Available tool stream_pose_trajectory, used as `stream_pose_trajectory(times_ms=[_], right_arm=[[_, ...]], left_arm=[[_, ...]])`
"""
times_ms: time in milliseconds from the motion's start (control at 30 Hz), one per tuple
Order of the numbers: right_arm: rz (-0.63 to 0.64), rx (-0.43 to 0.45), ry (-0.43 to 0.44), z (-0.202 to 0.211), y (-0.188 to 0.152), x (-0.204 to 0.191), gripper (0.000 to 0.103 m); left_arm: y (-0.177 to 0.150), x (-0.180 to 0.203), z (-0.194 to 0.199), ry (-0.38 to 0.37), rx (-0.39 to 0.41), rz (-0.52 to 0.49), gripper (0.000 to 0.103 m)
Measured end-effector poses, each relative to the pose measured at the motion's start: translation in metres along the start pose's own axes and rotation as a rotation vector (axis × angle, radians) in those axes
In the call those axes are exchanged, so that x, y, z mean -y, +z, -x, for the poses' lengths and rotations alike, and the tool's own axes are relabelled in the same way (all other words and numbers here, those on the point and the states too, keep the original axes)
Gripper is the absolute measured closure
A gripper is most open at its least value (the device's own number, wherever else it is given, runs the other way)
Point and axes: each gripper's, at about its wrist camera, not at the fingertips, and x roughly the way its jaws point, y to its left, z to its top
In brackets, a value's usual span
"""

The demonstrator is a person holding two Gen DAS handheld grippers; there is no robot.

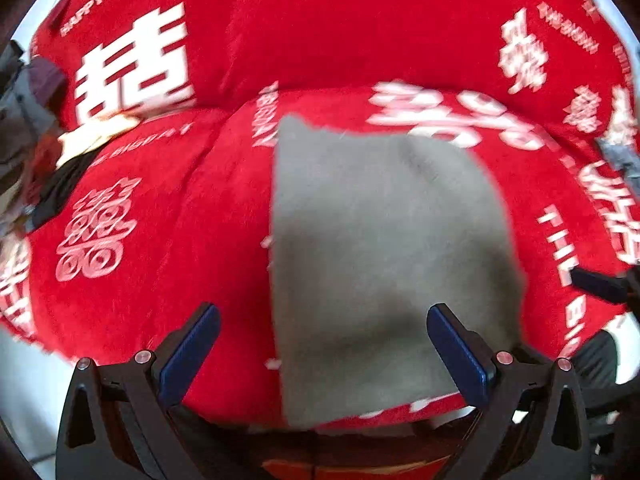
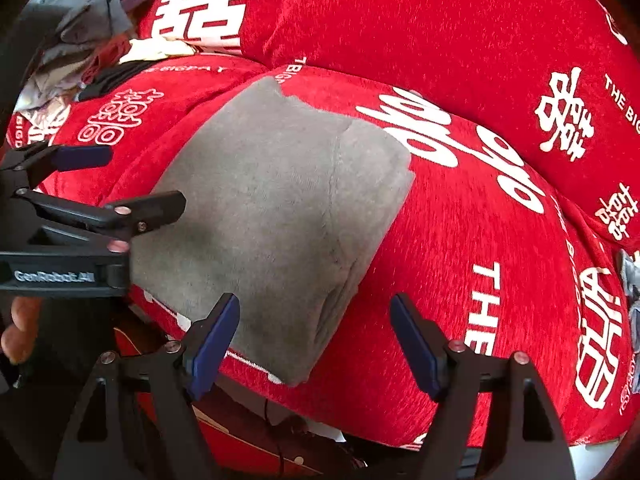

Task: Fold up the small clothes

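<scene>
A grey fleece garment [image 1: 384, 240] lies folded into a thick rectangle on the red sofa cover [image 1: 168, 208]. My left gripper [image 1: 324, 310] hovers over its near edge, open, with nothing between the blue pads. In the right wrist view the same folded garment [image 2: 272, 208] shows a doubled edge along its right side. My right gripper [image 2: 314, 306] is open just above that garment's near right corner and holds nothing. The left gripper [image 2: 132, 178] comes in from the left beside the garment, jaws apart.
A pile of loose clothes [image 2: 80, 20] lies at the far left of the sofa. The red back cushions [image 2: 440, 40] with white lettering rise behind the seat. A person's fingers [image 2: 20, 328] grip the left tool. The seat's front edge drops to the floor below.
</scene>
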Motion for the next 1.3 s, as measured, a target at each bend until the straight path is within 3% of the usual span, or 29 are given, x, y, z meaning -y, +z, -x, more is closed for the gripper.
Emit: stream_pose_trajectory(times_ms=[100, 400, 633, 1300], right_arm=[[-0.003, -0.014, -0.013, -0.005, -0.002, -0.004, 0.023], [-0.058, -0.034, -0.010, -0.013, -0.003, -0.002, 0.023], [-0.054, -0.040, -0.020, -0.017, 0.000, -0.002, 0.023], [-0.035, -0.065, -0.017, -0.024, 0.013, -0.003, 0.023]], left_arm=[[-0.009, 0.004, -0.005, 0.037, -0.008, -0.010, 0.000], [-0.014, -0.005, -0.017, -0.007, -0.055, 0.046, 0.000], [-0.014, -0.004, -0.028, 0.021, -0.088, 0.032, 0.000], [-0.010, -0.014, -0.040, -0.017, -0.119, 0.037, 0.000]])
